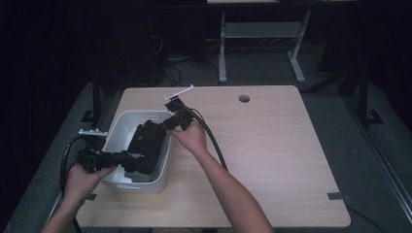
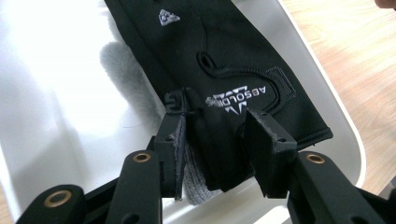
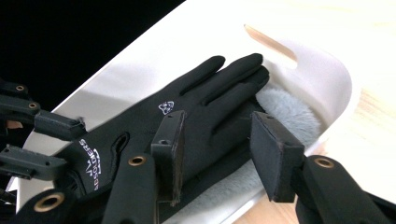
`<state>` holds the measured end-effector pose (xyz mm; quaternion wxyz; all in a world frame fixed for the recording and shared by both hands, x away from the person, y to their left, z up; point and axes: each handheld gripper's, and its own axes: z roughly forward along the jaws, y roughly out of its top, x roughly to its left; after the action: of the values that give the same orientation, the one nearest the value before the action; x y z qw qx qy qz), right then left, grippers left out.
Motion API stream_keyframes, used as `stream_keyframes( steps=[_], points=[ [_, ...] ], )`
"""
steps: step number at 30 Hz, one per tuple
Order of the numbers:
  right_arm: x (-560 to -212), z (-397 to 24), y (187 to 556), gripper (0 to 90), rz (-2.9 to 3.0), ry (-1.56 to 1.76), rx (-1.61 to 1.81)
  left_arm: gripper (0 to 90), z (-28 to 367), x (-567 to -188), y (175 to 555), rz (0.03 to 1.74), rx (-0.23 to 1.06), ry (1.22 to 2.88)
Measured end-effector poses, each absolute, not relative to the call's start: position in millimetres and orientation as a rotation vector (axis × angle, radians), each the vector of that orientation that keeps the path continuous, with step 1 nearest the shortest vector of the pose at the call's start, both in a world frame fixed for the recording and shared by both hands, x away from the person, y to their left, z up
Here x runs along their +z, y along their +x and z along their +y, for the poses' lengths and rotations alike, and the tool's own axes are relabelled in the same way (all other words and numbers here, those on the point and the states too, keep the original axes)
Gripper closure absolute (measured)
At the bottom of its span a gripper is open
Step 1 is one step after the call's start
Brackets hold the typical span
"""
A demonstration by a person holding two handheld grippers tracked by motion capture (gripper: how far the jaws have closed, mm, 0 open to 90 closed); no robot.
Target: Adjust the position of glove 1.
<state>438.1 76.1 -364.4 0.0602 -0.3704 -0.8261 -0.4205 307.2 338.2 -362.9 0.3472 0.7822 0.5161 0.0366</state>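
High view: black glove (image 1: 145, 145) lying in white bin (image 1: 119, 127), counter's (image 1: 272, 160) near-left. Left hand-held gripper (image 2: 215, 142) and right hand-held gripper (image 3: 217, 149): jaws apart, straddling glove unclamped. Advice: lift both straight up, avoiding snagged fabric.

Wooden table (image 1: 272, 145), grey desk frame (image 1: 262, 34)

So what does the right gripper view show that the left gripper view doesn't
Right gripper view alone: the glove's fingertips, the bin's handle slot and the left gripper at the cuff. Left gripper view alone: the cuff's hem and its pull loop. Both: the black glove, its grey fleece lining and the white bin, with each view's own jaws open around the glove.
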Motion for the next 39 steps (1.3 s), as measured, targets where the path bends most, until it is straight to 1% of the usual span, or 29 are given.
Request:
stream_keyframes(
  steps=[3, 5, 13, 23, 39],
  points=[
    [-362, 72, 438, 52.8, -2.501, -1.126, -1.278, 57.9, 339, -360, 307, 1.342, 0.109, 2.008],
    [-360, 69, 439, 51.1, -2.501, -1.131, -1.289, 55.7, 339, -359, 308, 1.341, 0.123, 2.016],
    [-352, 57, 438, 45.8, -2.505, -1.155, -1.315, 51.5, 335, -352, 310, 1.327, 0.148, 2.006],
    [-342, 44, 437, 42.3, -2.538, -1.183, -1.327, 48.4, 330, -343, 311, 1.298, 0.165, 2.002],
    [-334, 26, 436, 35.9, -2.542, -1.21, -1.336, 46.3, 319, -338, 313, 1.281, 0.172, 1.993]
  ],
)
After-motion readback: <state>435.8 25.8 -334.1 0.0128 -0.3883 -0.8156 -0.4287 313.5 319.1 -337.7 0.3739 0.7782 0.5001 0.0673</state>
